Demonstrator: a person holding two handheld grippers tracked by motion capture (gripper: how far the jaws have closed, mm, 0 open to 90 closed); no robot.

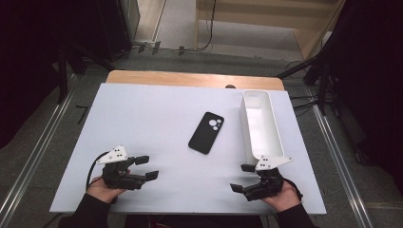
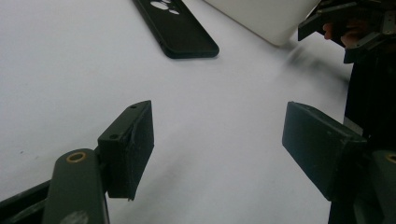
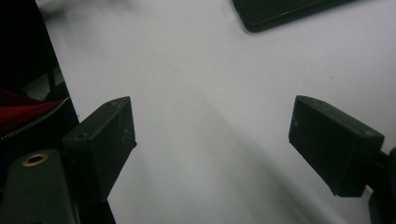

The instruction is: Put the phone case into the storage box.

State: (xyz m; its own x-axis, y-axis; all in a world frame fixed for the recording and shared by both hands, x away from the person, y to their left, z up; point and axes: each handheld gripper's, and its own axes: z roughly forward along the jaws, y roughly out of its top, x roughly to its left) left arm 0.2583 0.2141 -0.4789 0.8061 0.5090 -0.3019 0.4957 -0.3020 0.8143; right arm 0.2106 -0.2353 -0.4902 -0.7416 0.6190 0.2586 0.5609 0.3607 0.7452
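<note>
**Hazards and clearance: both grippers at rest, phone case untouched**

High view: The phone case (image 1: 206,132) is seen flat on the white table (image 1: 142,118), near centre, just beside the long white bin (image 1: 261,124) but apart from it. The left gripper (image 1: 145,167) and right gripper (image 1: 243,177) are held near the front edge, jaws spread, nothing between them. A slide into the bin wall is judged likely if the thin case is pushed sideways. Open surface lies to the left; the bin bounds the right.

Left gripper view: The jaws stand wide over bare table, the case (image 2: 180,28) ahead. A flat approach could skid the pads (image 2: 137,149) over it.

Right gripper view: Jaws are open and empty. The table's edge appears close at the left, though the dark area there is unclear; a corner of the case (image 3: 285,11) is seen ahead
</note>
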